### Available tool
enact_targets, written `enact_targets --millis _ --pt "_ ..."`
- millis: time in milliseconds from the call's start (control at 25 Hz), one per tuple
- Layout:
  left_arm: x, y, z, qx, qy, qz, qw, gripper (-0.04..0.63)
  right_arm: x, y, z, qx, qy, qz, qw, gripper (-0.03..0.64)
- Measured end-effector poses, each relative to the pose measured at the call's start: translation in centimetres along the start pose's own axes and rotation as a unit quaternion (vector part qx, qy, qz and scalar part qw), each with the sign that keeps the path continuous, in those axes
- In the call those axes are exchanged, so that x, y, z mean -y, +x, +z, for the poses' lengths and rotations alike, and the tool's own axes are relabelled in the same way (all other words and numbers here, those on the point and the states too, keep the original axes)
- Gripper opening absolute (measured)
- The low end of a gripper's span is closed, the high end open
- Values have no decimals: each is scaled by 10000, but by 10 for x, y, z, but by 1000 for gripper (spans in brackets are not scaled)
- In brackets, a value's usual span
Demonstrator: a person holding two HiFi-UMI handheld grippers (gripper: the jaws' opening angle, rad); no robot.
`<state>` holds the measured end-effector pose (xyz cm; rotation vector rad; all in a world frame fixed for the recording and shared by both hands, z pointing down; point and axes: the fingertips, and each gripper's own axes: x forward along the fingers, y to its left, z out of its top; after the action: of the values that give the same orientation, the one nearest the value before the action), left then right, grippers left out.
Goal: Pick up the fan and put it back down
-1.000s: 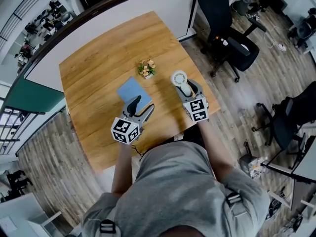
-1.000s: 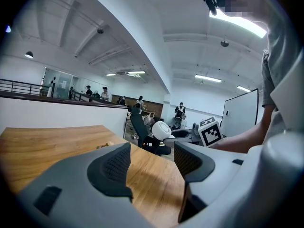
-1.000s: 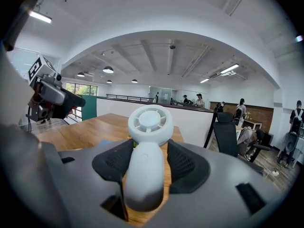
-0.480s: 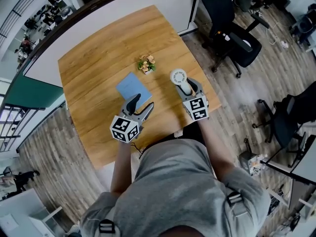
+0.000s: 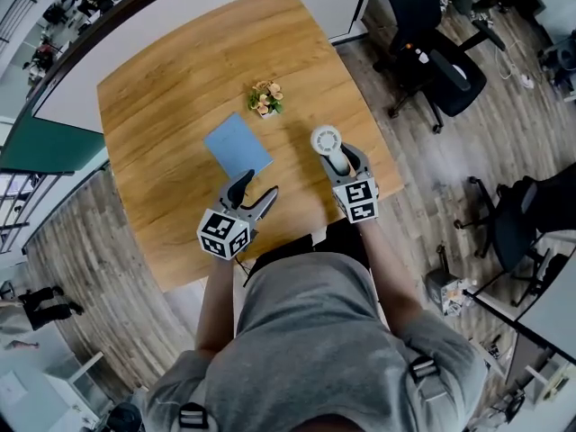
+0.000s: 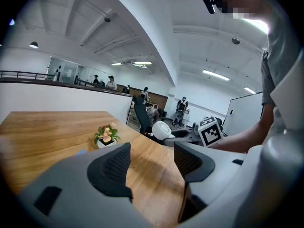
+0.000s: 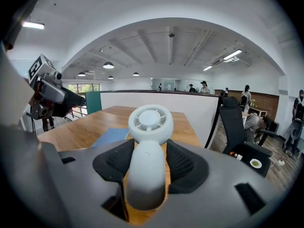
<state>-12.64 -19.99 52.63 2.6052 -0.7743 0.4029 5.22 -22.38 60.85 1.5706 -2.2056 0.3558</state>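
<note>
A light wooden desk (image 5: 171,88) with visible grain stands on a grey-brown plank floor (image 5: 423,169). A white partition (image 5: 337,7) runs along the desk's far edge, and a teal panel (image 5: 45,147) stands off its left corner. Black office chairs (image 5: 432,52) stand on the floor beyond the right edge. In the gripper views the room is an open office with a white ceiling, strip and round lamps, and a few people standing far off.

The white fan (image 5: 326,141) is at the desk's right edge, towards the near right corner, with its round head pointing away from the person. The right gripper (image 5: 340,163) is clamped on its handle, with one dark ribbed pad pressed against each side. Whether the fan's underside touches the wood cannot be made out.

The left gripper (image 5: 249,192) is over the near edge, left of the fan and apart from it. Its jaws stand wide apart with only bare wood between them.

A blue notebook (image 5: 238,148) lies flat near the middle of the desk, just beyond the left gripper. A small potted plant (image 5: 265,99) with pale flowers stands upright past it, towards the far edge, apart from both notebook and fan.
</note>
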Motion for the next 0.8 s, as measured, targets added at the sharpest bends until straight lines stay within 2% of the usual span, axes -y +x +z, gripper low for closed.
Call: enact_targets --millis 400,800 --pt "-12 7 -16 -145 -168 136 9997 298 -6 15 -17 -123 105 191 9997 213" --pt "-15 20 -25 -295 -213 103 9993 298 -13 26 -50 -399 227 328 9984 196"
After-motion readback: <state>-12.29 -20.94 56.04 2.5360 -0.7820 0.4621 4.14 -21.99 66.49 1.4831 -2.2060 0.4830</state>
